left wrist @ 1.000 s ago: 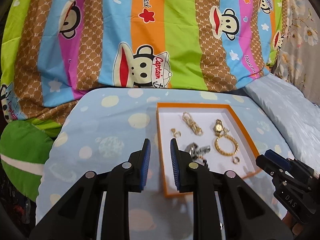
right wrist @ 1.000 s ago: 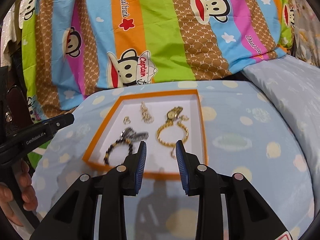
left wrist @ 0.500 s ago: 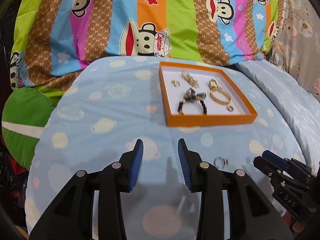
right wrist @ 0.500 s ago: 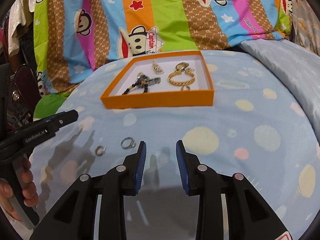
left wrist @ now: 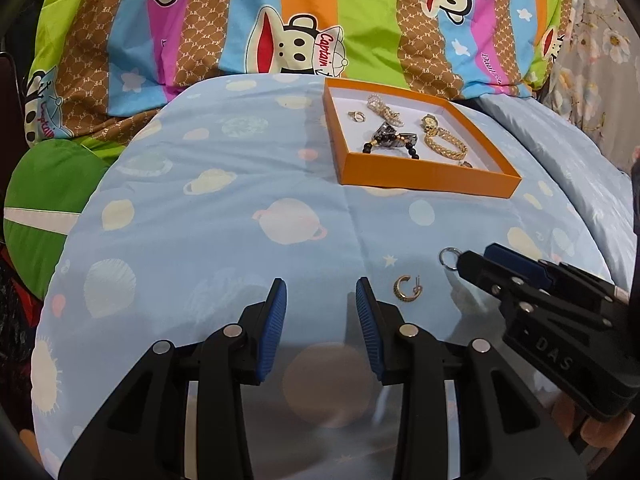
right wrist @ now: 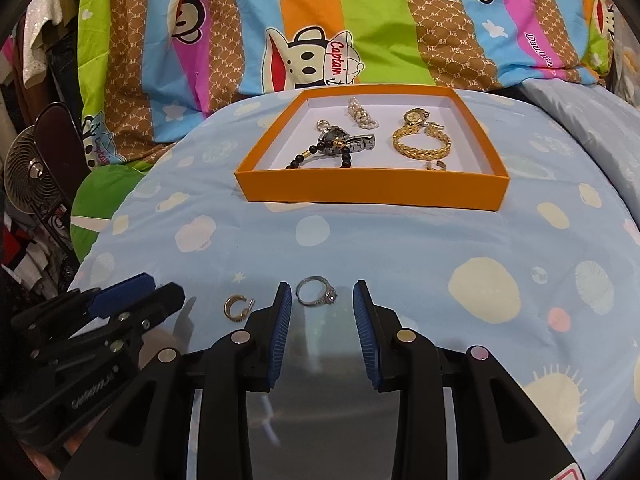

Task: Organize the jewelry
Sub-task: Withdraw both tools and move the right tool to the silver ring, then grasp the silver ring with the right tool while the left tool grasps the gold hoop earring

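An orange tray (right wrist: 372, 188) (left wrist: 428, 178) sits on the blue bed cover and holds a gold chain bracelet (right wrist: 420, 146), a black bead bracelet (right wrist: 320, 156), watches and small rings. A silver ring (right wrist: 317, 295) (left wrist: 448, 257) lies on the cover, between the tips of my open right gripper (right wrist: 320, 304). A gold hoop earring (right wrist: 237, 307) (left wrist: 407, 288) lies just left of it. My left gripper (left wrist: 320, 300) is open and empty, left of the earring.
A striped cartoon-monkey blanket (right wrist: 320, 20) rises behind the tray. A green cushion (left wrist: 44, 188) lies at the left. A small fan (right wrist: 28, 172) stands off the bed's left side. A pale blue pillow (left wrist: 580, 160) lies at the right.
Both grippers have pulled back from over the tray toward the bed's near side. The silver ring and gold earring have come into view, and the ring now lies between the right gripper's tips.
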The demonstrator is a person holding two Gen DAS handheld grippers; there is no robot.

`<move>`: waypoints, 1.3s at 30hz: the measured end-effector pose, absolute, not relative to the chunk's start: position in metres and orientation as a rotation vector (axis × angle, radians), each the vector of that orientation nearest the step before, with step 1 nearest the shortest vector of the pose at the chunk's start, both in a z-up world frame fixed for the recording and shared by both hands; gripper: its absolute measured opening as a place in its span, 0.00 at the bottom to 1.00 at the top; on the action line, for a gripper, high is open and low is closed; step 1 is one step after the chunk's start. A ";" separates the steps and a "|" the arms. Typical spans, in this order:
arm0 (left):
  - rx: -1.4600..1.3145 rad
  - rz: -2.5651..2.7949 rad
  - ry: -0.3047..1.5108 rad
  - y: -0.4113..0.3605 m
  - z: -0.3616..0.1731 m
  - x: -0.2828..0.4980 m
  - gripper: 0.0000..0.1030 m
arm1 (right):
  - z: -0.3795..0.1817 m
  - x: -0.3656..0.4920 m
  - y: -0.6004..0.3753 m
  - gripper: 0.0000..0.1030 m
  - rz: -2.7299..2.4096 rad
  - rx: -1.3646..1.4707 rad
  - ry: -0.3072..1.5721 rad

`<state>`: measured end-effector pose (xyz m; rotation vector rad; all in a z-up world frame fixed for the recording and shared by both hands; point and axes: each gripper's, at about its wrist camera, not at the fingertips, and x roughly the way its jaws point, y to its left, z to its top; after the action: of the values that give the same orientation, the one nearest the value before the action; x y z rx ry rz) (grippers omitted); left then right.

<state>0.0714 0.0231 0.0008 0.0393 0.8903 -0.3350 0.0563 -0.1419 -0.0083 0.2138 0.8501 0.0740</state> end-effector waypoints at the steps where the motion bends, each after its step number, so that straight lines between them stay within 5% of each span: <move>1: 0.040 -0.335 0.891 0.023 0.001 0.071 0.34 | -0.009 0.058 -0.140 0.31 0.075 0.217 0.853; 21: 0.041 -0.336 0.903 0.023 -0.006 0.071 0.35 | -0.014 0.069 -0.128 0.31 0.065 0.156 0.886; 26: 0.045 -0.335 0.902 0.022 -0.007 0.071 0.36 | -0.015 0.068 -0.127 0.21 0.045 0.137 0.891; 39: 0.052 -0.353 0.898 0.014 -0.005 0.068 0.36 | -0.013 0.044 -0.157 0.20 0.004 0.234 0.862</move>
<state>0.0682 0.0139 -0.0049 0.0524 0.8982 -0.3534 0.0442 -0.1567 -0.0129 0.2342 0.8616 0.0044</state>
